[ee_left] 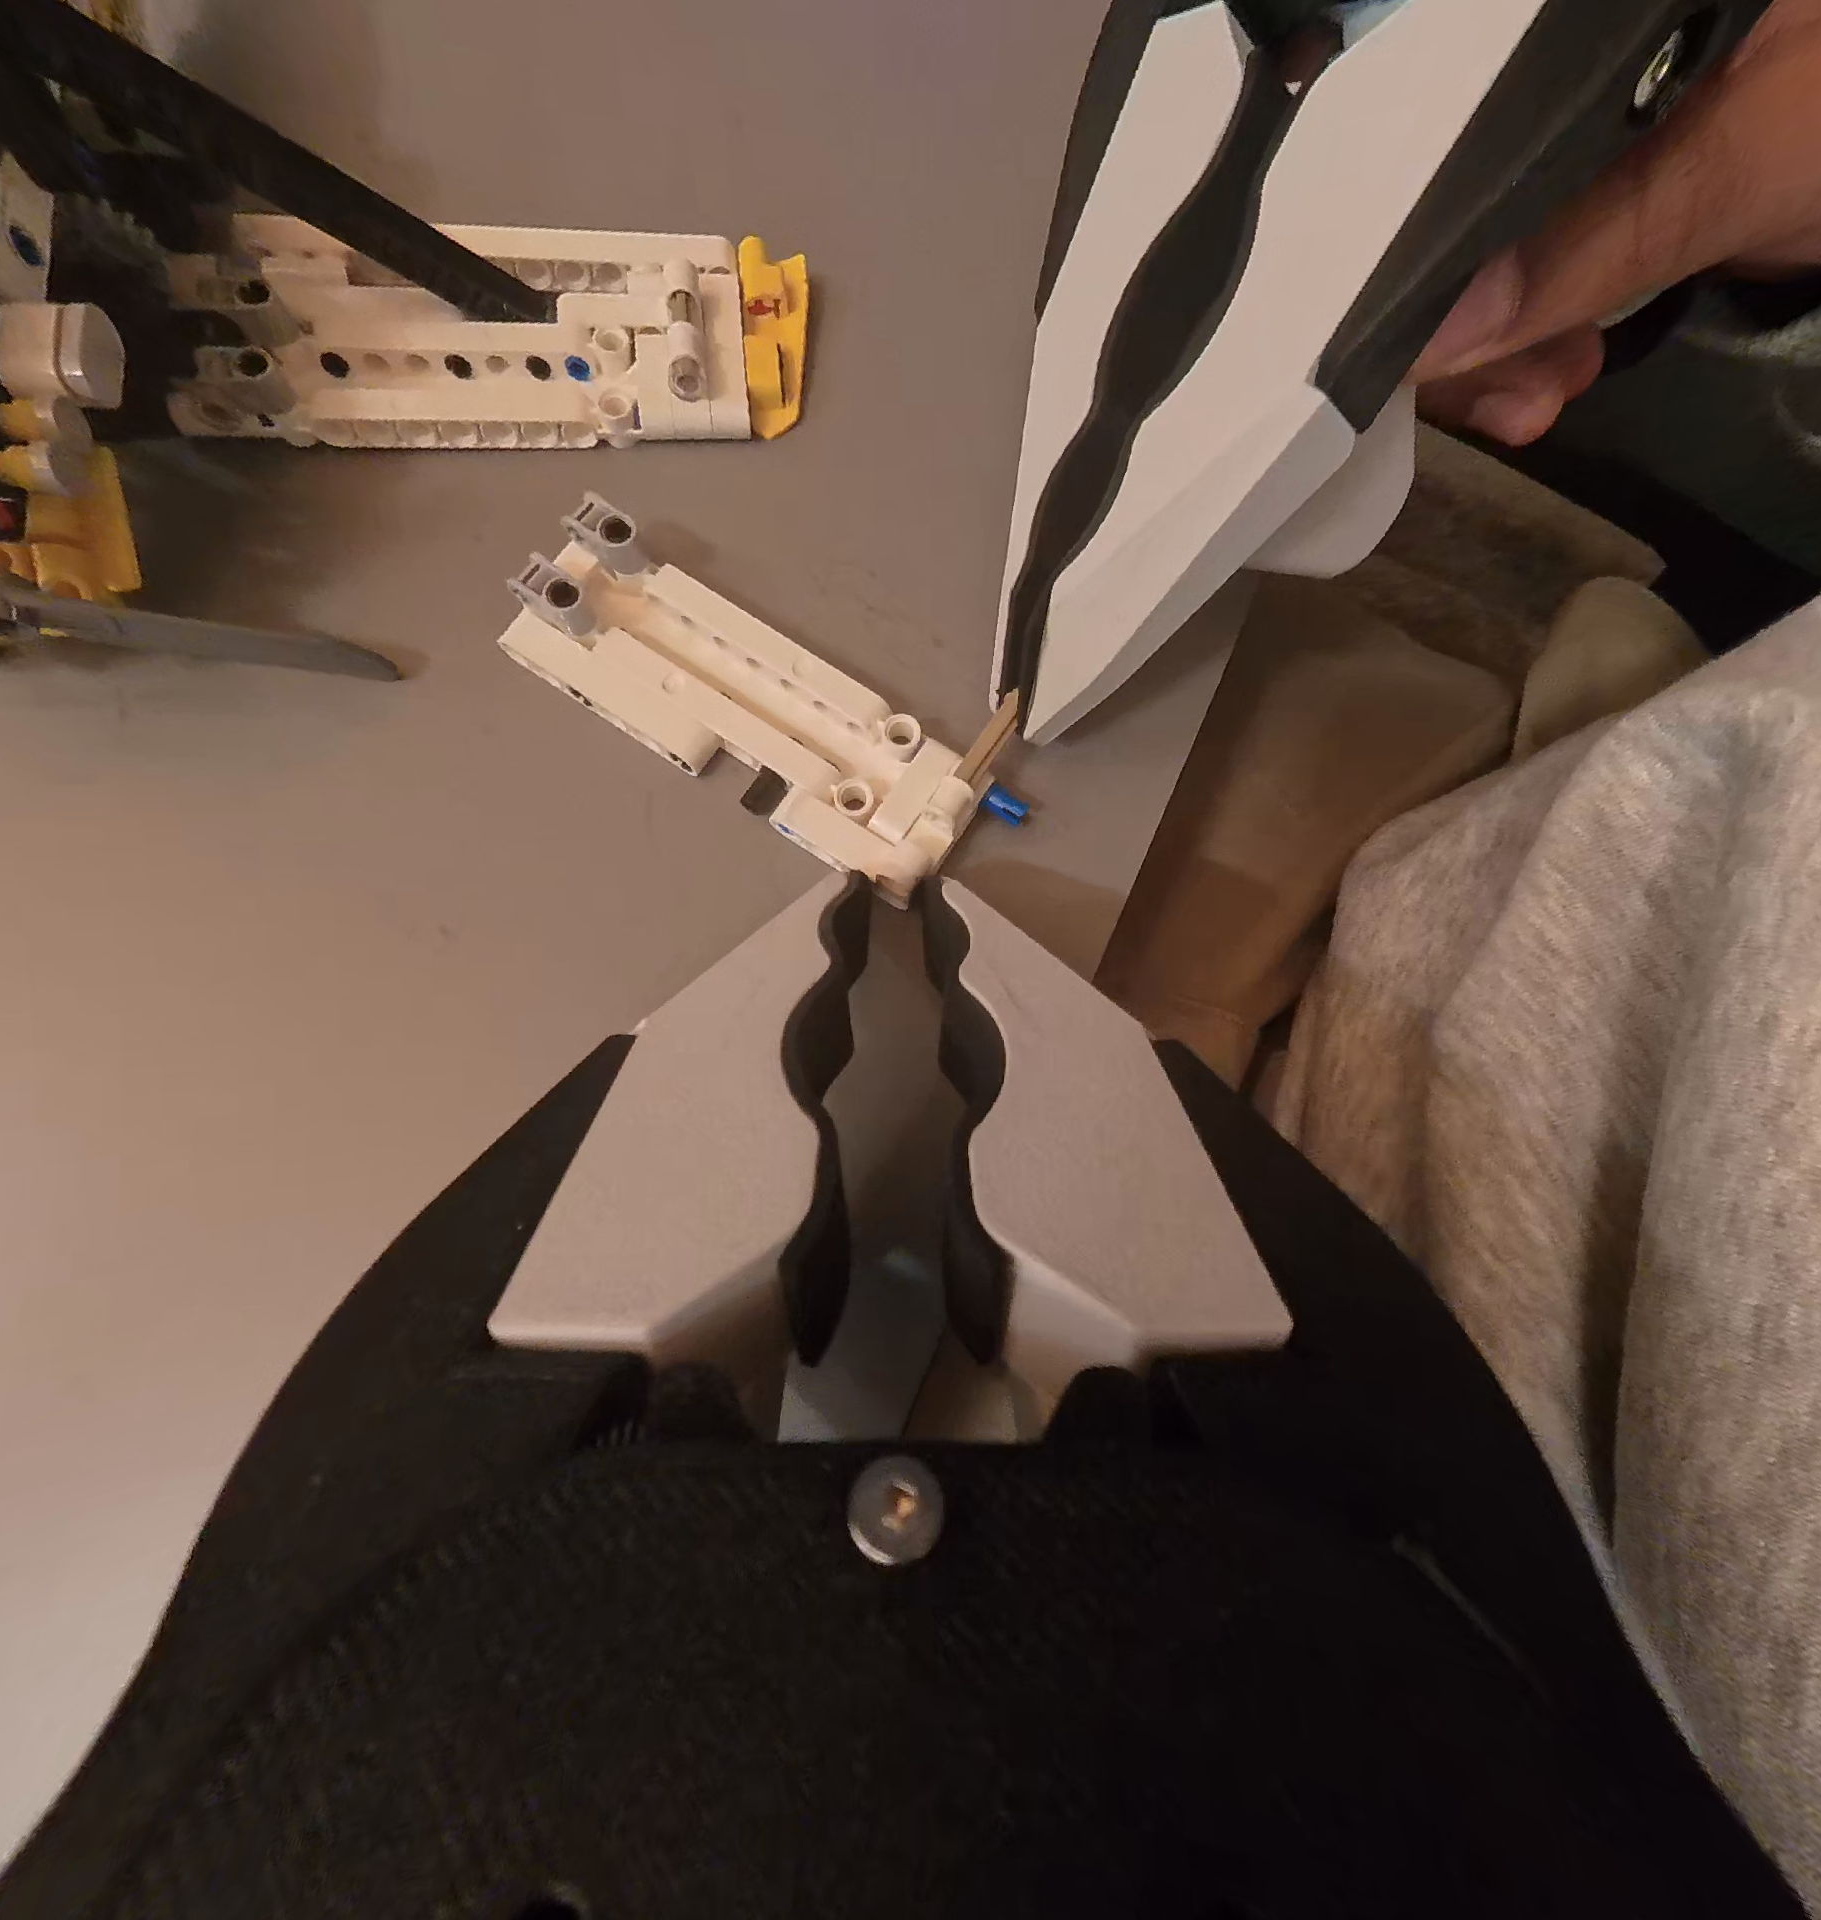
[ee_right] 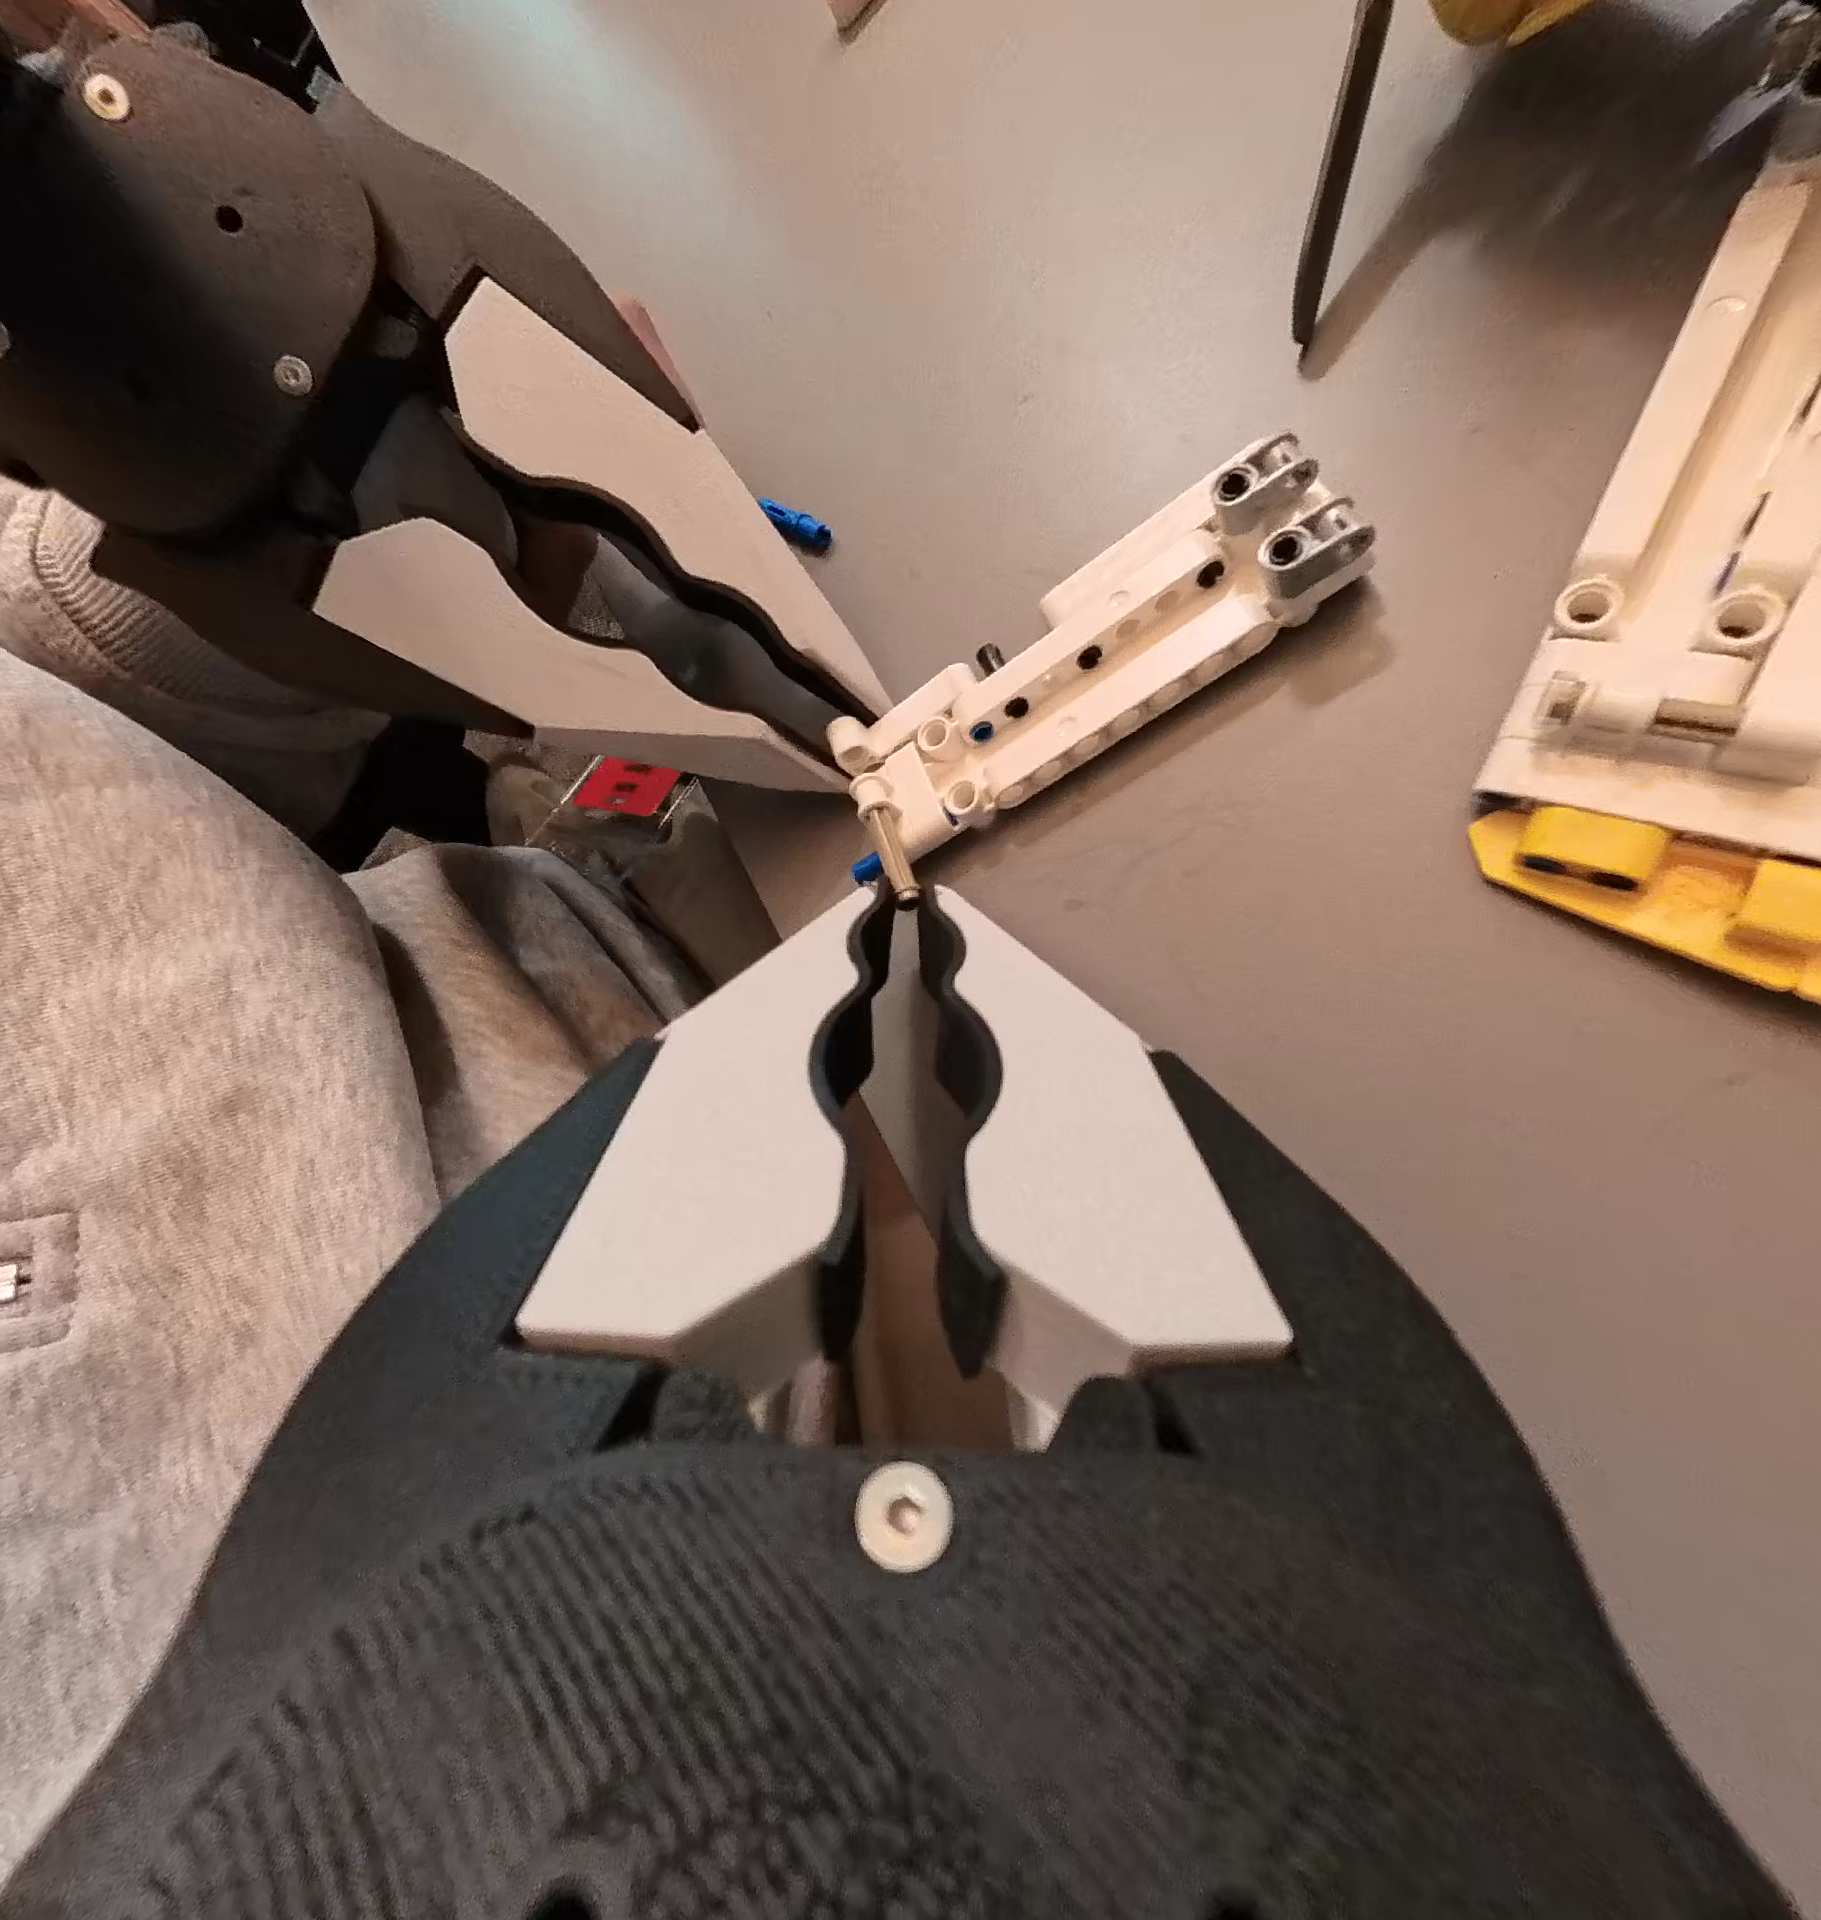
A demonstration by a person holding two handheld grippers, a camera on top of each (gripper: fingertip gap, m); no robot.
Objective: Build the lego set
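A small white Lego beam assembly (ee_left: 719,686) lies on the grey table (ee_left: 262,1039), with two grey connectors at its far end. My left gripper (ee_left: 895,891) is shut on its near corner; it also shows in the right wrist view (ee_right: 846,750), coming in from the upper left. My right gripper (ee_right: 906,902) is shut on a tan axle pin (ee_right: 890,847) whose other end sits in the white assembly (ee_right: 1093,655). In the left wrist view the right gripper (ee_left: 1018,709) comes from the top right with the pin (ee_left: 989,750). A blue pin (ee_left: 1008,802) sticks out beside it.
A larger white and yellow Lego model (ee_left: 490,343) lies at the back left; it also shows in the right wrist view (ee_right: 1664,675). A grey blade piece (ee_left: 220,642) lies left. A loose blue pin (ee_right: 797,523) lies on the table. The table edge (ee_left: 1145,894) and a person's grey sweatshirt (ee_left: 1612,1039) are at right. Left and right tips are no more than a few centimetres apart.
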